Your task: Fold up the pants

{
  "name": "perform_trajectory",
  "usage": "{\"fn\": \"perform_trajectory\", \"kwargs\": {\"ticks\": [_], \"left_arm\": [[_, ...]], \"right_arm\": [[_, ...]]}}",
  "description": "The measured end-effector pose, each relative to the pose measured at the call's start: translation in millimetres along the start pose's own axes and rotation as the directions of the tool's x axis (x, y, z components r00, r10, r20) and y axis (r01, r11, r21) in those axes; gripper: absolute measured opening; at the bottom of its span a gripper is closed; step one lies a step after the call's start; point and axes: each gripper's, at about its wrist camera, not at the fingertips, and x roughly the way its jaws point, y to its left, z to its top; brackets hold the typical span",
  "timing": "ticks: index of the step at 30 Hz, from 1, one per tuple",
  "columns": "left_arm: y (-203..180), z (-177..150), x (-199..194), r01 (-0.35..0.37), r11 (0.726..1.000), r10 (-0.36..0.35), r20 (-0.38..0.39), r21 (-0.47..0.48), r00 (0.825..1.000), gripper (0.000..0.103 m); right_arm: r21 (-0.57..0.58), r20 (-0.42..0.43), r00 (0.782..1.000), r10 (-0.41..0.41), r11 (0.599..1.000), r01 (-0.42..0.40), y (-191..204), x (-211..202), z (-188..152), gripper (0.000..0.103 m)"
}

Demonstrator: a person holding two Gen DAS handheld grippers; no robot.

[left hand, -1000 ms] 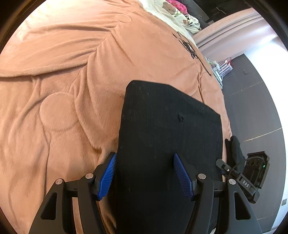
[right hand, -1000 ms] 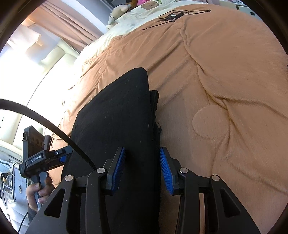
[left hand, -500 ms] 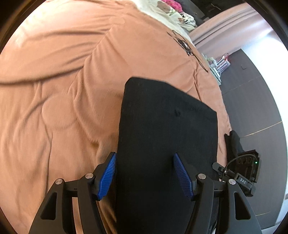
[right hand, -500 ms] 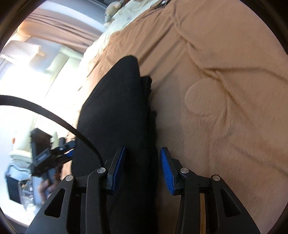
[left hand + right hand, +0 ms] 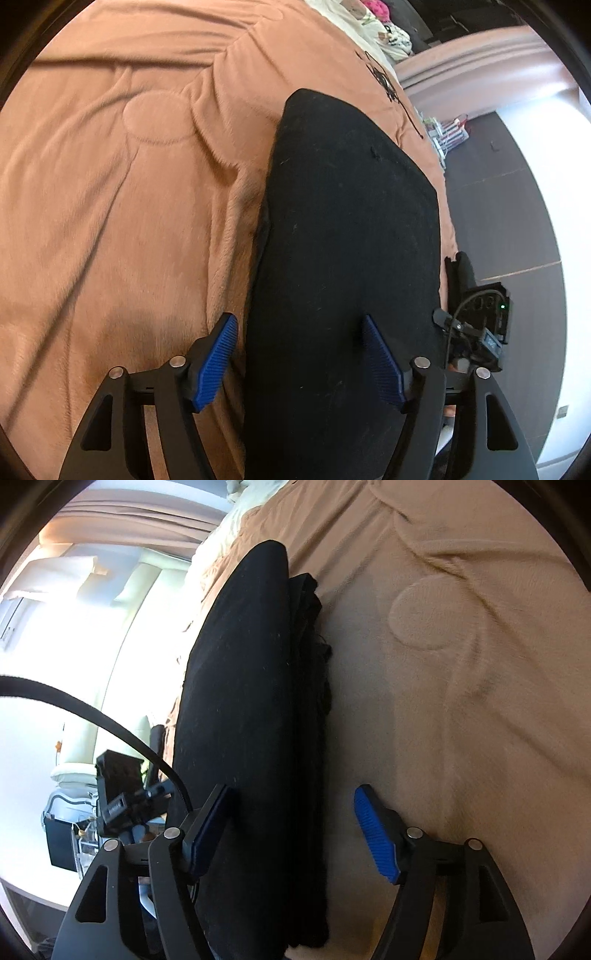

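Black pants (image 5: 347, 240) lie folded in a long stack on the orange-brown blanket (image 5: 110, 221). My left gripper (image 5: 299, 358) straddles their near left edge with its jaws opening. One blue pad sits off the cloth over the blanket and the other over the black fabric; neither presses. My right gripper (image 5: 291, 830) straddles the stacked right edge of the pants (image 5: 251, 701), also with its jaws opening. Its left pad rests above the top layer and its right pad stands apart over the blanket (image 5: 461, 664). Each view shows the other gripper beyond the pants' far side.
The blanket spreads wide on both sides of the pants, with stitched circles and creases. A black cable (image 5: 384, 77) lies on the bed farther up, near pale pillows (image 5: 373, 26). Dark floor (image 5: 509, 221) and a small rack (image 5: 447, 133) lie beyond the bed's edge.
The right gripper's jaws have spread much wider and let go of the folded edge, and it has sunk toward the bed. The left gripper has shifted sideways and its jaws have widened slightly.
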Motion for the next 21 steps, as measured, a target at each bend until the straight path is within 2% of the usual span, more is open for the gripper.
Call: {"fn": "perform_trajectory", "kwargs": {"ticks": [4,6,7,9,10,11,14,21], "left_arm": [[5,-2,1,0.029,0.999,-0.029,0.009,-0.026,1.000,0.072],[5,-3,1,0.037,0.999,-0.037,0.010,-0.024,0.999,0.072],[5,-4,0,0.046,0.999,-0.045,0.011,-0.025,0.999,0.064],[2,-4,-4,0.043,0.999,-0.043,0.019,-0.020,0.999,0.061],[0,-4,-6,0.035,0.999,-0.034,0.026,-0.009,0.999,0.058],[-3,-5,-8,0.029,1.000,-0.029,0.032,0.000,0.999,0.056],[-7,-8,-16,0.025,1.000,-0.025,0.045,0.013,0.999,0.052],[-14,-9,-38,0.034,0.999,-0.036,0.070,0.032,0.997,0.051]], "right_arm": [[-0.022,-0.002,0.998,0.058,0.998,-0.058,6,13,12,0.068],[-0.033,-0.016,0.998,0.059,0.998,-0.059,9,24,17,0.064],[-0.040,-0.016,0.998,0.053,0.998,-0.054,9,27,19,0.061],[-0.056,-0.002,0.998,0.060,0.997,-0.060,12,23,21,0.049],[-0.063,0.010,0.998,0.067,0.996,-0.067,13,18,19,0.038],[-0.073,0.023,0.997,0.078,0.994,-0.077,14,12,17,0.031],[-0.113,0.047,0.996,0.072,0.991,-0.066,21,1,9,0.028],[-0.155,0.081,0.992,0.100,0.984,-0.086,38,-9,-4,0.026]]}}
